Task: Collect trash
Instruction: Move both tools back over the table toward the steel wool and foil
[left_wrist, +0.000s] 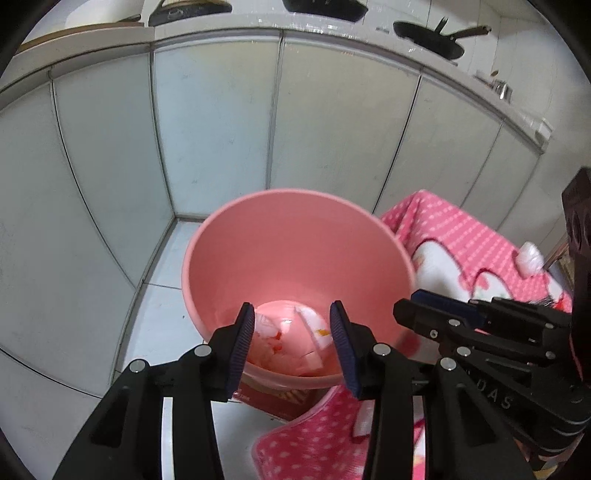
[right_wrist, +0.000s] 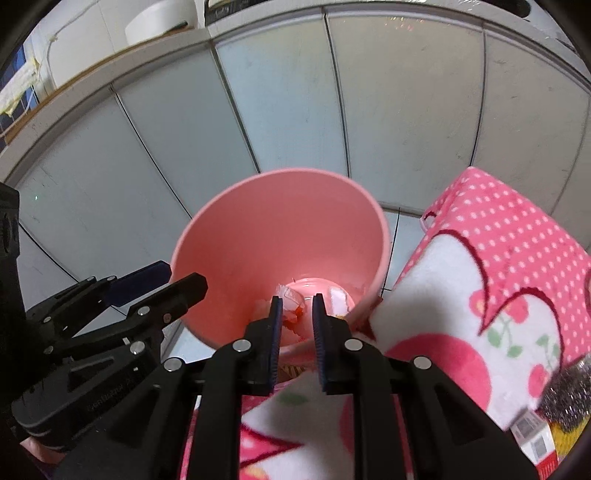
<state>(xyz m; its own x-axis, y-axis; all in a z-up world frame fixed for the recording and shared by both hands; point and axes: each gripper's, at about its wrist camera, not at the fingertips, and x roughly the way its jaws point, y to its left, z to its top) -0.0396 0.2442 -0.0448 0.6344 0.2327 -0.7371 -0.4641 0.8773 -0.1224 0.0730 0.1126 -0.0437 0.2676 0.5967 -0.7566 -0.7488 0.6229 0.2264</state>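
A pink plastic bin (left_wrist: 295, 243) (right_wrist: 280, 229) stands on the tiled floor in front of white cabinet doors. Crumpled white and orange trash (left_wrist: 284, 334) (right_wrist: 291, 297) lies on its bottom. My left gripper (left_wrist: 291, 314) hovers over the bin's near rim, open, with nothing between its blue pads. In the right wrist view, that left gripper (right_wrist: 181, 280) reaches in from the left at the rim. My right gripper (right_wrist: 297, 301) hangs over the near rim too, its pads drawn to a narrow slit and holding nothing. The left wrist view shows this right gripper (left_wrist: 410, 302) on the right.
A pink dotted cloth (left_wrist: 461, 236) (right_wrist: 517, 240) covers a low surface right of the bin. On it are a white crumpled lump (left_wrist: 530, 258) and a steel scrubber (right_wrist: 565, 395). White cabinets (left_wrist: 214, 129) stand behind, with pans (left_wrist: 432, 37) on the counter above. A red box (left_wrist: 280, 400) sits under the bin.
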